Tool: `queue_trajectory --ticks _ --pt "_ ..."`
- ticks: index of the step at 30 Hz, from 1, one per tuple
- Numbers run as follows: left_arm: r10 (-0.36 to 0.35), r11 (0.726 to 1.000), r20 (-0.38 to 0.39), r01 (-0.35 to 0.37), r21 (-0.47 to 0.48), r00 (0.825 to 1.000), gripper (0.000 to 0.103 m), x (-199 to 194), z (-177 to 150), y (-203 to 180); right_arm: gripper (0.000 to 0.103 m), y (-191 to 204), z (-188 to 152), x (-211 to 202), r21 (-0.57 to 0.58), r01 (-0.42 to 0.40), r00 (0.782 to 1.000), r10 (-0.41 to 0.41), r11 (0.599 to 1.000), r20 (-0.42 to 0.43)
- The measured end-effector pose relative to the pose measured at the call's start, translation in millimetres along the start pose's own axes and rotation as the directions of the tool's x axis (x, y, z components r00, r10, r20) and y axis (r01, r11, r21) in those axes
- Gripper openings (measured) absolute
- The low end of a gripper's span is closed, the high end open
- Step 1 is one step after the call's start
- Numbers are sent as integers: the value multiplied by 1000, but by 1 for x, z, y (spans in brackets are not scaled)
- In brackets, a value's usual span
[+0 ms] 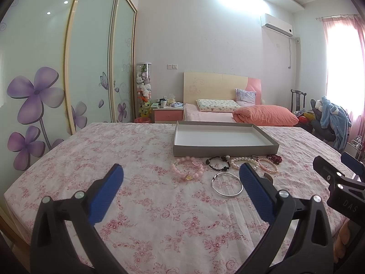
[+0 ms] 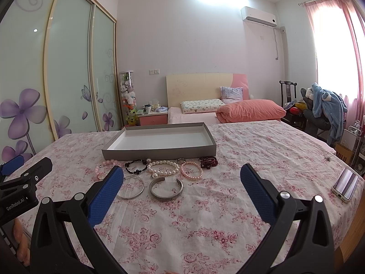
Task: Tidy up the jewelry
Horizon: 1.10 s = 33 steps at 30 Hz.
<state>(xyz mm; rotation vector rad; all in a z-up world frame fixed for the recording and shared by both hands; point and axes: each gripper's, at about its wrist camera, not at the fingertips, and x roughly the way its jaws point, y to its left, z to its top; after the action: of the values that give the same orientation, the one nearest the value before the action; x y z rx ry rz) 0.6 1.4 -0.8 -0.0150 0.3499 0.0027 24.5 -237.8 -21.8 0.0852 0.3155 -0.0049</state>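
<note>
A shallow grey box (image 1: 224, 148) (image 2: 159, 152) with a white inside lies on the floral tablecloth. In front of it lie several bracelets: pink chunky beads (image 1: 187, 168), black beads (image 1: 218, 162) (image 2: 136, 167), white pearls (image 2: 163, 168), small pink pearls (image 2: 192, 170), dark red beads (image 2: 208, 161), a thin silver bangle (image 1: 227, 184) (image 2: 131, 187) and an open silver cuff (image 2: 166, 190). My left gripper (image 1: 181, 175) is open, above the cloth just short of the pink beads and bangle. My right gripper (image 2: 181, 178) is open, above the cloth close to the cuff.
A phone (image 2: 345, 184) lies near the table's right edge. A small ring (image 2: 327, 158) lies on the cloth at far right. Beyond the table are a bed (image 2: 228, 109), a nightstand (image 2: 152, 116), wardrobe doors (image 2: 68, 68) and a chair with clothes (image 2: 324, 107).
</note>
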Motion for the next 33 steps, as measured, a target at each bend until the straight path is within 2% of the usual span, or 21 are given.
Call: queue_trajectory --ticks 33 --pt "1 1000 -3 -1 2 1000 99 3 -2 0 101 -1 -1 2 5 0 1000 0 1000 -3"
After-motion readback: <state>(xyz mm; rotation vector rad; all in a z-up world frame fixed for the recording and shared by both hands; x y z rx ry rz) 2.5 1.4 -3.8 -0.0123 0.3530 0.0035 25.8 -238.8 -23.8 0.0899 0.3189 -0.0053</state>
